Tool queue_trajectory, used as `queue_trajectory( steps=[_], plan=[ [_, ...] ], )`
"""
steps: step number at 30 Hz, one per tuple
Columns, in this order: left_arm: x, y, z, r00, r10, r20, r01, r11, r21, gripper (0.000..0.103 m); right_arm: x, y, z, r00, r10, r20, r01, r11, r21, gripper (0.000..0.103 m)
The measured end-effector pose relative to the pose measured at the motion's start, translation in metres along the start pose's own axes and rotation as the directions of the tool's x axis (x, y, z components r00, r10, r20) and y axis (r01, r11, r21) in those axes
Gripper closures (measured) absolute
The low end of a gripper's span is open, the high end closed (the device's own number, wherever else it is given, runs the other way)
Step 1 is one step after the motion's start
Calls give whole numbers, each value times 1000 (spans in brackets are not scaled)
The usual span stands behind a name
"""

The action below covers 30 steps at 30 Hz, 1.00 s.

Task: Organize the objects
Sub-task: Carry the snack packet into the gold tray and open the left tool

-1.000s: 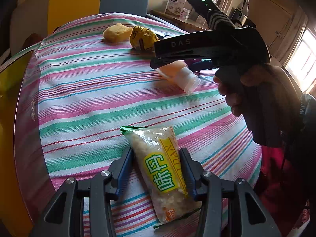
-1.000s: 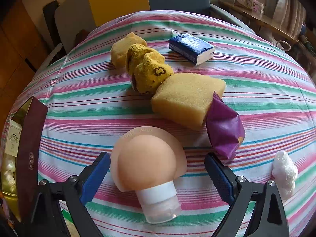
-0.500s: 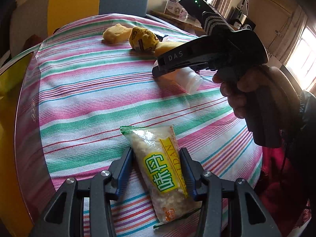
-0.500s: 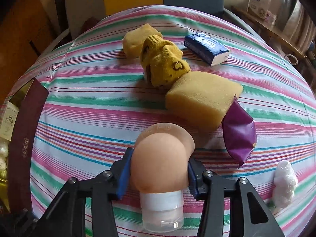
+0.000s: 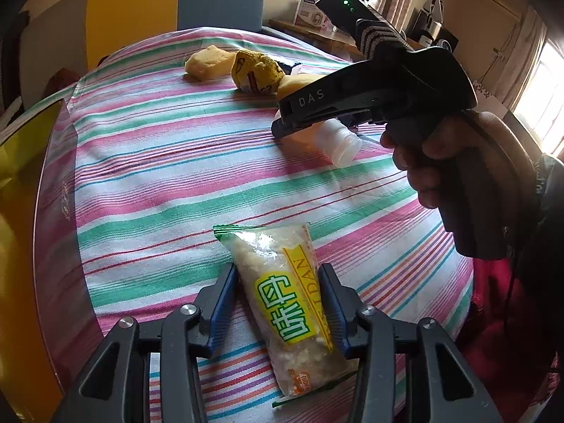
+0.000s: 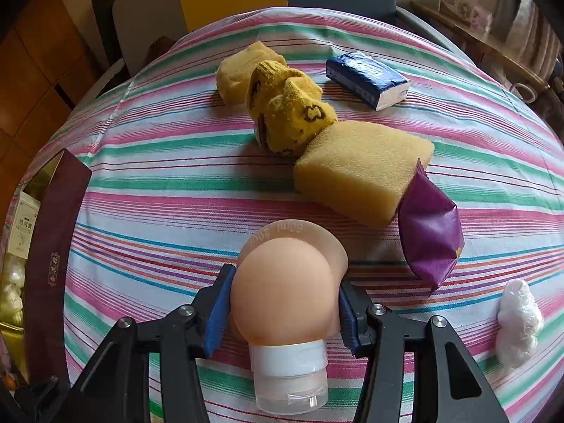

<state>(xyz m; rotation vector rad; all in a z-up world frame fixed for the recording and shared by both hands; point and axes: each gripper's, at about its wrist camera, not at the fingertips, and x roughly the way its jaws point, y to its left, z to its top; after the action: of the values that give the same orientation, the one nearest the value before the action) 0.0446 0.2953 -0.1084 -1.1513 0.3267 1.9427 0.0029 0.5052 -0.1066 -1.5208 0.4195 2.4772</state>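
Striped cloth in pink, green and white covers the round desk [image 6: 176,176]; chairs and a window lie beyond. The peach squeeze bottle with a clear cap [image 6: 285,310] hides the cloth beneath it. The right tongs [image 6: 282,312] point steeply down, jaws easing apart though pads touch the bottle. The left tongs [image 5: 278,299], jaws closing, flank the clear snack packet with a yellow-green label [image 5: 285,303] near the desk's edge.

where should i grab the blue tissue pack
Grip the tissue pack across its short width, coming from above. It lies flat on the tablecloth, long and narrow, with bare cloth along both long sides; the sock sits clear of it.
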Motion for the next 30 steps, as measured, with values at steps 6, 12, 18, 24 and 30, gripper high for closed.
queue_trajectory(
  steps=[6,12,18,24,30],
  plan=[
    [-6,-2,-2,999,40,-1,-40,999,18,57,0,0,-1,1000,-11,6,11,1000,-15,50],
    [-24,-3,2,998,53,32,-53,998,23,59,-2,-2,-4,1000,-11,16,11,1000,-25,50],
    [-53,-7,7,994,50,98,-53,998,27,60,-1,1,-5,999,-19,26,20,999,-36,50],
    [-73,-1,12,989,51,138,-53,999,6,63,-3,0,-8,999,-23,31,24,999,-39,50],
    [-89,7,11,986,57,158,-54,998,-22,63,-4,0,-10,999,-31,36,33,998,-48,50]
  ],
)
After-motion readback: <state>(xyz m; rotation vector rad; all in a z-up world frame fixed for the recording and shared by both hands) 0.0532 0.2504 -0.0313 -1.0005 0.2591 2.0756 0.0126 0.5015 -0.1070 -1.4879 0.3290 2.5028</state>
